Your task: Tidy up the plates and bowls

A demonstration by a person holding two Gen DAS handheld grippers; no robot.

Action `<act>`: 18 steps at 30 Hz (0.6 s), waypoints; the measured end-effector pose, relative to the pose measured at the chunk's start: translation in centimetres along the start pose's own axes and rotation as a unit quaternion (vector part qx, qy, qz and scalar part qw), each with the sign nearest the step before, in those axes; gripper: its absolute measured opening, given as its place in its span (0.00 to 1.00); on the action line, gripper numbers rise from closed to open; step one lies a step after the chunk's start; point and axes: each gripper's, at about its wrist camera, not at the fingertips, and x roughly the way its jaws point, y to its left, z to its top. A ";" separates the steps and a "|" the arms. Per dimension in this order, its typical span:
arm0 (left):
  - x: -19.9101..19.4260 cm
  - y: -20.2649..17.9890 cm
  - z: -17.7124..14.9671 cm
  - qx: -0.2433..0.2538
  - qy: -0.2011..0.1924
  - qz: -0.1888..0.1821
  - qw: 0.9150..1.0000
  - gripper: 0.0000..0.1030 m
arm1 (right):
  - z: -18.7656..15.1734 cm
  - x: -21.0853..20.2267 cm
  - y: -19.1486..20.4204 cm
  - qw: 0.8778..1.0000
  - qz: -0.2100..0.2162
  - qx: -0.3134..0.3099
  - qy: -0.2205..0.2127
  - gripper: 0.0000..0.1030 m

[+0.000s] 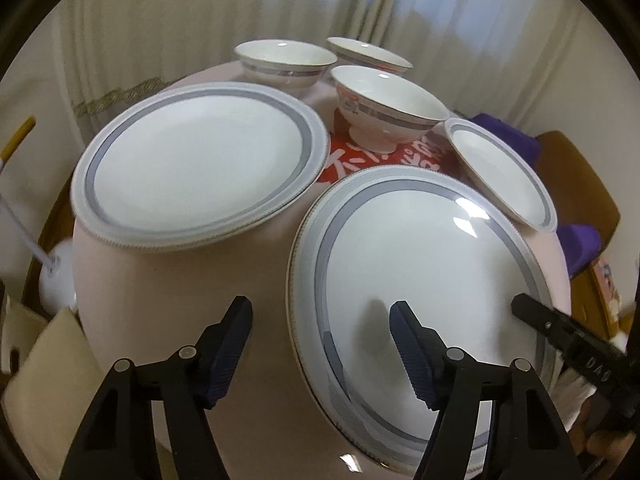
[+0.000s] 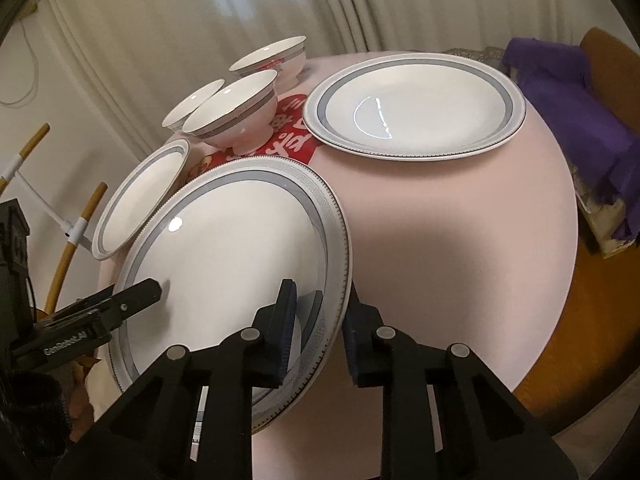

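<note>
Two large white plates with grey-blue rims lie on a round pink table. In the left wrist view the near plate (image 1: pixel 420 272) is at right and the far plate (image 1: pixel 200 160) at left. My left gripper (image 1: pixel 322 320) is open, its right finger above the near plate's left rim. In the right wrist view my right gripper (image 2: pixel 318 312) straddles the right rim of the near plate (image 2: pixel 224 248), jaws not quite closed on it. The far plate (image 2: pixel 416 108) lies beyond. A small plate (image 1: pixel 504 172) (image 2: pixel 140 196) leans on the near plate's edge. Three bowls (image 1: pixel 384 104) (image 2: pixel 236 112) stand at the back.
A red paper with white characters (image 1: pixel 352 160) lies under the bowls. Purple cloth (image 2: pixel 576 120) drapes a wooden chair at the right. A white and wooden rack (image 2: pixel 60 224) stands left of the table. Curtains hang behind.
</note>
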 end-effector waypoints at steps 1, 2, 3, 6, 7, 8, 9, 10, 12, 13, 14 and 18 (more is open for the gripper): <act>0.1 0.0 0.0 0.007 0.000 0.001 1.000 0.64 | 0.0 0.0 0.0 1.000 0.001 0.001 0.000 0.20; 0.1 0.0 0.0 0.005 0.000 0.000 1.000 0.63 | 0.0 0.0 0.0 1.000 0.001 0.000 -0.001 0.20; 0.0 0.1 0.0 -0.001 0.000 0.001 1.000 0.60 | 0.0 0.0 0.1 1.000 0.001 -0.001 -0.002 0.20; -0.2 0.6 -0.2 -0.017 0.000 -0.006 1.000 0.30 | 0.1 0.0 0.0 1.000 0.002 0.001 -0.003 0.20; -0.2 0.7 -0.2 -0.020 0.000 -0.010 1.000 0.29 | 0.1 -0.1 0.0 1.000 0.001 0.001 -0.003 0.20; -0.2 0.8 -0.3 -0.022 0.003 -0.016 1.000 0.26 | 0.1 -0.1 0.0 1.000 0.002 0.002 -0.003 0.20; -0.3 0.9 -0.4 -0.026 0.003 -0.016 1.000 0.24 | 0.1 -0.1 -0.1 1.000 0.004 0.003 -0.003 0.20; -0.2 0.9 -0.5 -0.030 0.005 -0.023 0.999 0.23 | 0.0 -0.1 0.0 1.000 0.005 0.004 -0.003 0.20; -0.2 1.0 -0.5 -0.031 0.003 -0.021 0.999 0.23 | 0.0 -0.1 -0.1 1.000 0.008 0.006 -0.002 0.20; -0.1 1.1 -0.5 -0.032 0.002 -0.024 0.999 0.22 | 0.0 -0.1 -0.1 1.000 0.010 0.007 -0.002 0.19; -0.1 1.3 -0.5 -0.038 0.003 -0.030 0.999 0.22 | 0.0 -0.1 -0.2 1.000 0.013 0.009 -0.002 0.19; 0.2 1.4 -0.6 -0.030 0.002 -0.037 0.999 0.23 | 0.0 -0.1 -0.3 1.000 0.018 0.010 -0.004 0.18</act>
